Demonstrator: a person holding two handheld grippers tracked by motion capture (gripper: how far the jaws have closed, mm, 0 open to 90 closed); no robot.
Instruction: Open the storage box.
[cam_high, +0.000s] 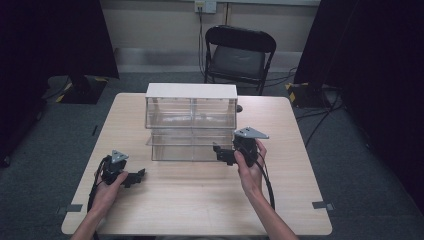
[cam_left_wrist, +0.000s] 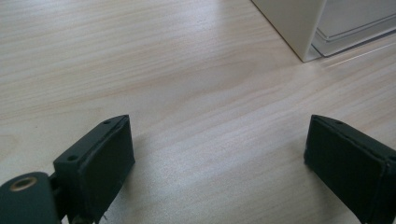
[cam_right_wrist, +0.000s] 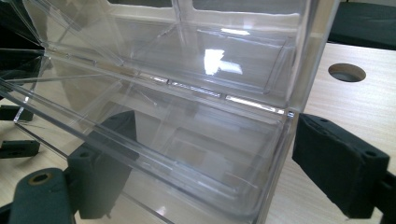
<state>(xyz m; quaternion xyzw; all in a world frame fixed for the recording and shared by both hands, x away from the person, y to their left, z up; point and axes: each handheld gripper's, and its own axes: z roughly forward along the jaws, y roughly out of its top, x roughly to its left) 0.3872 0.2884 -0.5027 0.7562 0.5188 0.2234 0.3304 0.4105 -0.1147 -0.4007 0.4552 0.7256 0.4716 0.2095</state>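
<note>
My right gripper (cam_right_wrist: 205, 172) is spread wide around the clear drawer box's (cam_high: 191, 122) corner. My left gripper (cam_left_wrist: 219, 163) rests spread apart over the bare table (cam_left_wrist: 187, 93)

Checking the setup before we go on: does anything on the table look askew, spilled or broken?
Nothing looks spilled or broken. The clear drawer cabinet stands square on the table. Its lower drawer sticks out toward the person, with the right gripper at its right corner. That seems deliberate, not a fault.

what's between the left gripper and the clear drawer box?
Bare tabletop. The left gripper view shows plain wood from the left gripper to the clear drawer box.
</note>
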